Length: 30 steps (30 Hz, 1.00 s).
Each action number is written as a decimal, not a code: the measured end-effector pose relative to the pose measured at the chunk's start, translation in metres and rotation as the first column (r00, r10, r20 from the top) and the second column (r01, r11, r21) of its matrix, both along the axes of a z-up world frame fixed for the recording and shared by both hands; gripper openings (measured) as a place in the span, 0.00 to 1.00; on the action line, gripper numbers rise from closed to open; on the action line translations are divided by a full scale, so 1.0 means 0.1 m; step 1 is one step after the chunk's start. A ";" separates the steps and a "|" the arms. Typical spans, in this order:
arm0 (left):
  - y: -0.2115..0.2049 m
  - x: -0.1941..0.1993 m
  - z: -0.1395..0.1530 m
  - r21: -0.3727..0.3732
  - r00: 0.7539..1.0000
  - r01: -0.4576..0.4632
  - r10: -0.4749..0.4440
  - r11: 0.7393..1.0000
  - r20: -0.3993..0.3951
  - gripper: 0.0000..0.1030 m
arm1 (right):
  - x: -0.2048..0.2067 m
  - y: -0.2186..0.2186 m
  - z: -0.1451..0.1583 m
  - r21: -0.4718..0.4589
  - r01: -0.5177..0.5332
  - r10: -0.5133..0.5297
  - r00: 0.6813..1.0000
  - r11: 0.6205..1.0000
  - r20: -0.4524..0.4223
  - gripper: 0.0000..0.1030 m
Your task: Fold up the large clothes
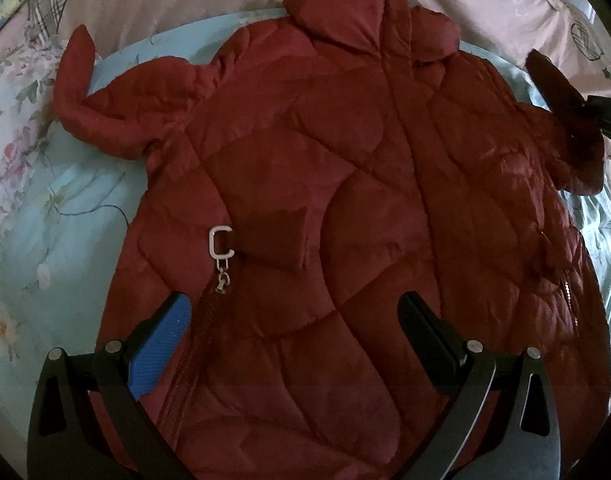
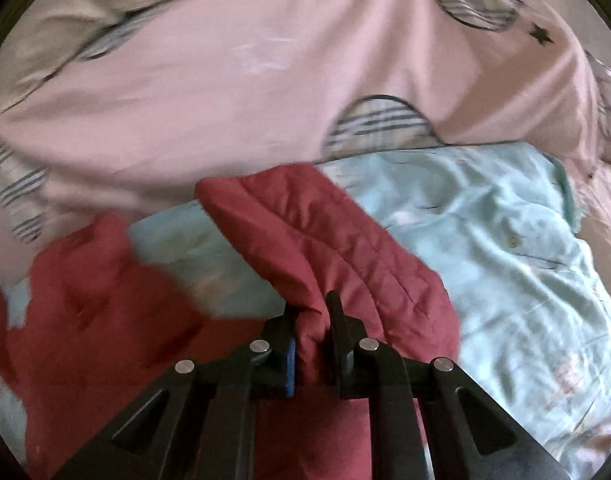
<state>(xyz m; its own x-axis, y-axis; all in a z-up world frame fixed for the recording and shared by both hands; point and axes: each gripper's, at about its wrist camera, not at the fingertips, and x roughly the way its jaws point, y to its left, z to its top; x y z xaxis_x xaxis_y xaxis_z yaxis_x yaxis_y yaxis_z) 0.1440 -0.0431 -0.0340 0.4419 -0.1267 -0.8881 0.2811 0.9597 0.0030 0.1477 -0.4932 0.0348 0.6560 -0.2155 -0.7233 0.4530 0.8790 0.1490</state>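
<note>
A dark red quilted jacket lies spread front-up on the bed, collar at the far end. Its left sleeve lies bent at the far left. A silver zipper pull sits on the lower left front. My left gripper is open and empty, hovering over the jacket's lower front. My right gripper is shut on the jacket's right sleeve and holds its cuff end lifted above the bed. It also shows at the right edge of the left wrist view.
The bed is covered with a light blue floral sheet, also seen in the right wrist view. A pink duvet with plaid patches is bunched along the far side, behind the collar.
</note>
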 end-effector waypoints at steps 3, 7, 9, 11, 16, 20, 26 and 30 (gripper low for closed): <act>0.04 -0.02 -0.02 -0.013 1.000 0.000 0.000 1.000 -0.015 1.00 | -0.07 0.35 0.03 0.006 -0.073 0.072 0.997 0.997 0.019 0.12; 0.09 -0.02 -0.04 -0.029 0.999 -0.007 0.006 1.000 -0.034 1.00 | -0.12 0.88 0.03 0.041 -0.189 0.187 0.981 0.981 0.048 0.12; 0.12 -0.02 -0.04 -0.049 0.999 -0.008 0.006 0.999 -0.044 1.00 | -0.12 1.05 0.00 0.049 -0.230 0.227 0.972 0.972 0.050 0.12; 0.14 -0.01 -0.04 -0.072 0.999 -0.010 0.006 0.997 -0.052 1.00 | -0.09 1.29 -0.07 0.068 -0.282 0.279 0.959 0.957 0.047 0.12; 0.20 0.08 -0.03 -0.165 0.996 0.005 -0.020 0.986 -0.088 1.00 | 0.04 1.83 -0.24 0.090 -0.385 0.386 0.922 0.918 0.006 0.12; 0.28 0.22 0.03 -0.241 0.994 0.000 -0.027 0.970 -0.109 1.00 | 0.08 2.14 -0.38 0.090 -0.459 0.462 0.887 0.884 -0.020 0.13; 0.42 0.61 0.11 -0.412 0.986 -0.039 -0.031 0.910 -0.162 1.00 | 0.12 2.49 -0.42 0.063 -0.548 0.549 0.836 0.834 -0.009 0.15; 0.44 0.97 0.07 -0.522 0.974 -0.087 -0.039 0.848 -0.225 1.00 | 0.16 2.69 -0.45 0.038 -0.606 0.607 0.795 0.794 0.006 0.16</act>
